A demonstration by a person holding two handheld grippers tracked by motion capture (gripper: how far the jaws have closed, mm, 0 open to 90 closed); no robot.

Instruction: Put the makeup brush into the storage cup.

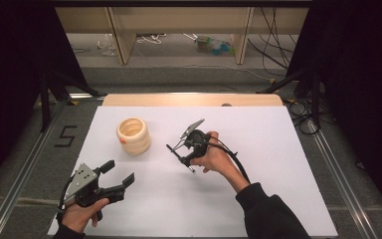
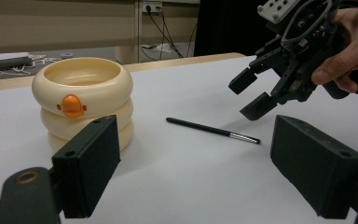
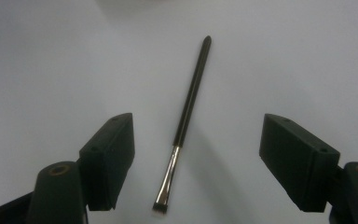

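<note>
Right gripper view, item: we hover the right gripper (image 3: 198, 158), jaws wide and empty, above the brush (image 3: 186, 126) lying flat on the table (image 3: 51, 60); approach step, next calls for lowering and closing on the handle.
</note>
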